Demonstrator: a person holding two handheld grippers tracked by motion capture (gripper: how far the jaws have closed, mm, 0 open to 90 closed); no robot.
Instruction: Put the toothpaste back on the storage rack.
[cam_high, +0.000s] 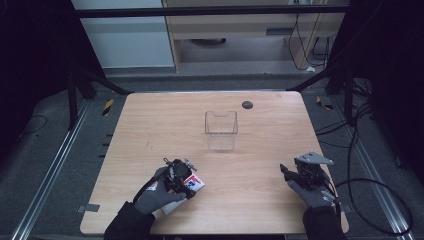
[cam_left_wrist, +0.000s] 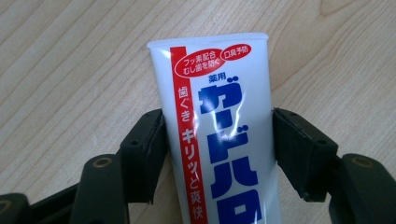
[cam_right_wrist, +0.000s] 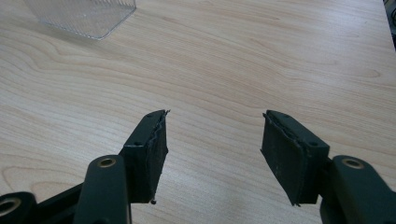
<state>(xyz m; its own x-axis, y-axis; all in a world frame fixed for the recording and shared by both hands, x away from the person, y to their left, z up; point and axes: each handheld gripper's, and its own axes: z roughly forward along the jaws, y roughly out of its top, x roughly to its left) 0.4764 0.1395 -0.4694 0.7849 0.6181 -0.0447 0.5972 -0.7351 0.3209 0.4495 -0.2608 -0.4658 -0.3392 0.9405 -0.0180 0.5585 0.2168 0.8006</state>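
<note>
White toothpaste tube (cam_left_wrist: 219, 135) betw left gripper (cam_left_wrist: 217, 140) pads, touching.

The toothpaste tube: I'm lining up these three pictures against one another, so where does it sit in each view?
High view: the toothpaste tube lies near the table's front left edge, in the left hand-held gripper.
Left gripper view: it runs up the middle, its flat crimped end uppermost, with a jaw against each side.
Right gripper view: not in it.
Shared landmark: the clear plastic container, mid-table in the high view, is at the top left corner of the right gripper view.
</note>
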